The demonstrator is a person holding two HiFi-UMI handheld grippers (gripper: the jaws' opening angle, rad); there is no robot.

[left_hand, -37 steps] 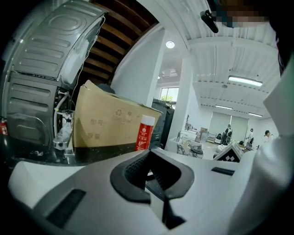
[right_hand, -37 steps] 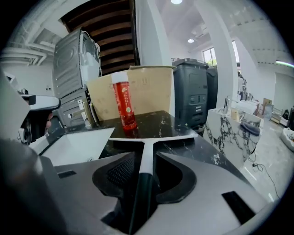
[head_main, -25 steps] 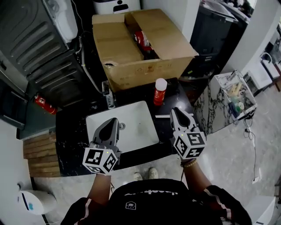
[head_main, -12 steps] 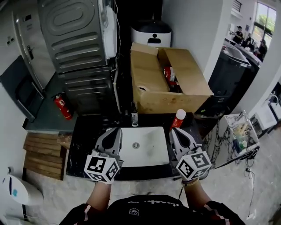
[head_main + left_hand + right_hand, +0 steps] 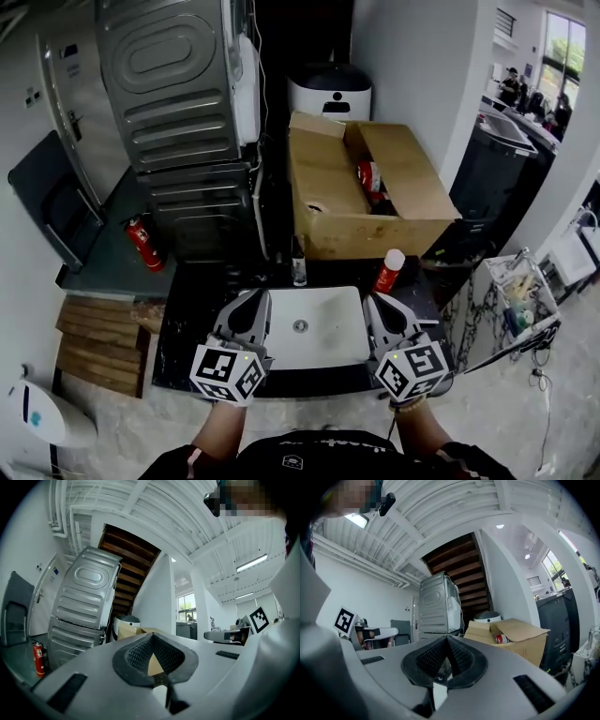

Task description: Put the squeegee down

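**Head view:** The left gripper (image 5: 255, 300) and right gripper (image 5: 377, 305) are hovering side by side at lower centre. Both are over the near edge of a white sink (image 5: 323, 352) set in a black counter (image 5: 187, 309). A red can (image 5: 389, 272) and a small bottle (image 5: 298, 267) are standing just behind the sink, with a cardboard box (image 5: 375, 225) beyond. No squeegee is showing here.

**Left gripper view:** The pads (image 5: 138, 654) are pressing together at centre frame, holding nothing.

**Right gripper view:** The jaws are likewise sitting shut and empty, and no squeegee is appearing.

**Assessment:** The squeegee is probably lying already released, out of sight. Good practice is keeping both grippers clear of the can and bottle while confirming that the squeegee is resting steady.
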